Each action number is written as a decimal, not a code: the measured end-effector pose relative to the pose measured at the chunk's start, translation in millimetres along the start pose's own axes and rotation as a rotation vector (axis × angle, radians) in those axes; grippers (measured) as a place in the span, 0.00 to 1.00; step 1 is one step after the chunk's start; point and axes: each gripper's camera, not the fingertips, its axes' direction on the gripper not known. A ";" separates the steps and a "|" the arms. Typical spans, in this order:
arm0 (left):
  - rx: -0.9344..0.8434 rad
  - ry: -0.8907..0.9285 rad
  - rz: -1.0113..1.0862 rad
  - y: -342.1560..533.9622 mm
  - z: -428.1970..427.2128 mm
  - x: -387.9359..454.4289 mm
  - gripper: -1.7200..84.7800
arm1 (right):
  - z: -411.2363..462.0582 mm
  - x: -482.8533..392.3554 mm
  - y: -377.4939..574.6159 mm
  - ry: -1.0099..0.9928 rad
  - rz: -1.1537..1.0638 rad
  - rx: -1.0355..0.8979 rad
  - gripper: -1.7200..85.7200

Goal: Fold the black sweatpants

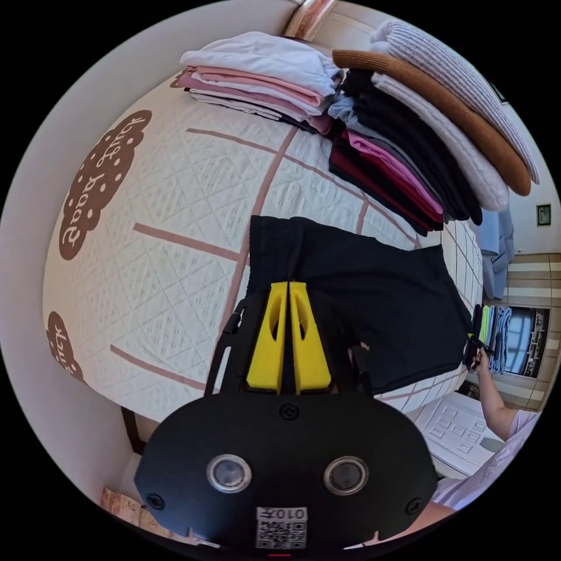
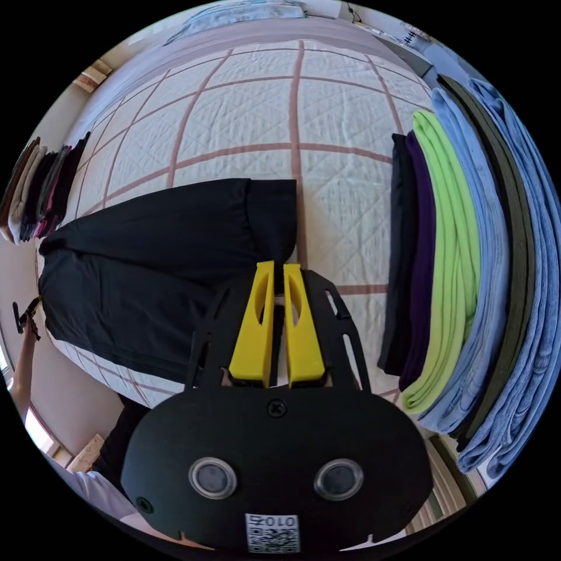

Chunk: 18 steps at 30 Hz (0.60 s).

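The sweatpants [image 1: 374,292] lie flat along the near edge of the bed [image 1: 175,234], each end pinched in nearly closed tongs: left tongs [image 1: 288,286], right tongs [image 2: 278,267]. Judged step: fold in hand; next, carry one end over onto the other, edges aligned.

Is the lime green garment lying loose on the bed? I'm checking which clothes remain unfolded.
No, the lime green garment sits folded in a stack, between a purple piece and a light blue one.
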 end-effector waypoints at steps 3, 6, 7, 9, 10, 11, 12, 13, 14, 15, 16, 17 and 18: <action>-0.014 0.032 -0.001 -1.6 4.0 5.6 0.02 | 4.5 -0.7 5.0 0.054 -0.029 0.012 0.08; -0.036 0.070 -0.028 -0.6 7.1 6.7 0.02 | 2.8 -7.3 5.5 0.040 -0.066 0.017 0.11; -0.013 0.058 -0.023 1.0 2.6 8.6 0.02 | -8.2 -5.8 10.9 0.039 -0.045 0.047 0.14; 0.167 -0.005 -0.011 16.4 -27.2 21.1 0.02 | -29.2 2.8 28.9 0.001 0.030 0.120 0.16; 0.214 -0.019 -0.015 21.8 -35.4 25.1 0.03 | -40.6 7.4 45.7 -0.046 0.046 0.175 0.16; 0.298 -0.029 -0.006 32.6 -50.6 35.7 0.03 | -43.8 8.4 53.9 -0.070 0.042 0.195 0.16; 0.350 -0.025 0.054 41.9 -62.0 52.9 0.03 | -43.7 8.9 67.1 -0.106 0.038 0.198 0.17; 0.354 -0.027 0.098 45.2 -65.2 64.0 0.03 | -36.7 7.0 75.5 -0.135 0.022 0.164 0.17; 0.330 -0.050 0.202 50.4 -67.0 90.0 0.03 | -31.9 4.9 78.4 -0.142 0.010 0.145 0.17; 0.295 -0.087 0.308 56.0 -63.4 118.2 0.03 | -21.9 -0.4 82.1 -0.137 -0.011 0.118 0.18; 0.274 -0.104 0.351 59.0 -60.0 131.7 0.03 | -11.7 -4.6 82.4 -0.128 -0.017 0.099 0.18; 0.239 -0.114 0.411 65.7 -51.5 155.3 0.03 | -6.8 -5.8 81.4 -0.132 -0.013 0.089 0.18; 0.216 -0.093 0.443 72.9 -42.6 174.0 0.03 | 2.7 -6.9 78.4 -0.171 -0.001 0.077 0.18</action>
